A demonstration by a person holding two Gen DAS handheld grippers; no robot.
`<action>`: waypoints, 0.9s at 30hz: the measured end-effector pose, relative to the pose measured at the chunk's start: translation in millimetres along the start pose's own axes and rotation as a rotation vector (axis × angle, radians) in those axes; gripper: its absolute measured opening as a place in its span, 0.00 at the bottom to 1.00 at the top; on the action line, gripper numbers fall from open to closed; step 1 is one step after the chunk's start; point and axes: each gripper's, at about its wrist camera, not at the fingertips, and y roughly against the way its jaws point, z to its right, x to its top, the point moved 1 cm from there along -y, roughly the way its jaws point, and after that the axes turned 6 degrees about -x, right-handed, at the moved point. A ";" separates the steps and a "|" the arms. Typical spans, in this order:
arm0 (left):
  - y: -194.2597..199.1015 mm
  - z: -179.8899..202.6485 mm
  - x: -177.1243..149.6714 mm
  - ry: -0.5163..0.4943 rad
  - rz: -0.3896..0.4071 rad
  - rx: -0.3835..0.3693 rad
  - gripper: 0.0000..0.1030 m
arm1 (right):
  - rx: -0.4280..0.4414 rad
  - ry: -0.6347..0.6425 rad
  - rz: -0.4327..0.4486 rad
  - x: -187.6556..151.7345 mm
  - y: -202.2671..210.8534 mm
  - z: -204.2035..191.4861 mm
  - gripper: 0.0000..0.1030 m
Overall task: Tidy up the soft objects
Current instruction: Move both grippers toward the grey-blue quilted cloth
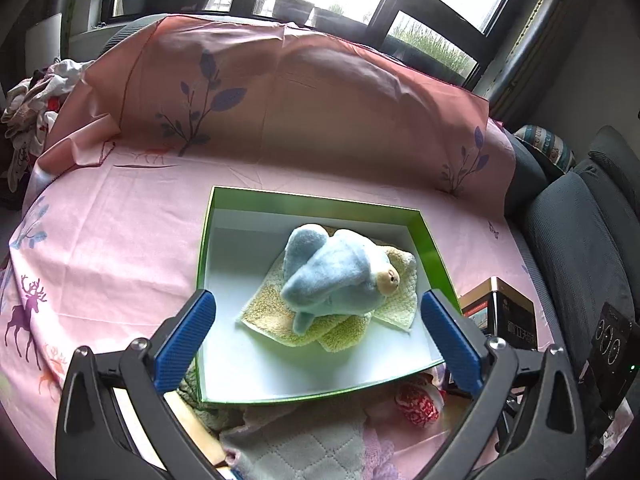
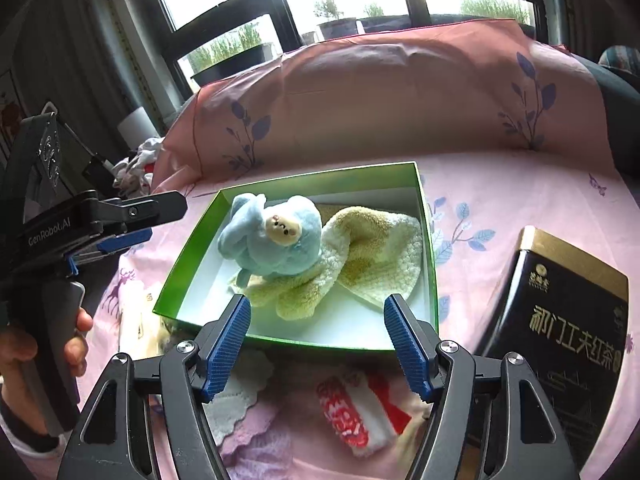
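Already the blue plush [image 1: 336,276] lies on the yellow towel [image 1: 280,320] inside the green box [image 1: 320,204]. Both tongs, left [image 1: 318,338] and right [image 2: 320,346], gape empty, while the red-and-white cloth [image 2: 356,412] waits just below the right ones, nearer that hand.

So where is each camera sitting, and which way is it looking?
Left wrist view: rides on the left gripper, looking forward and down past its open blue fingers into the green box; no hand shows.
Right wrist view: rides on the right gripper, looking forward and down at the green box from its other side; the left gripper and the hand holding it show at the picture's left edge.
Both see the blue plush toy lying on the yellow towel, the red-and-white cloth and the black tea box.
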 end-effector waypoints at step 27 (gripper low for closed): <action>34.6 -39.1 -160.4 0.325 -0.136 -0.193 0.99 | 0.111 0.149 -0.073 -123.9 49.6 -45.7 0.68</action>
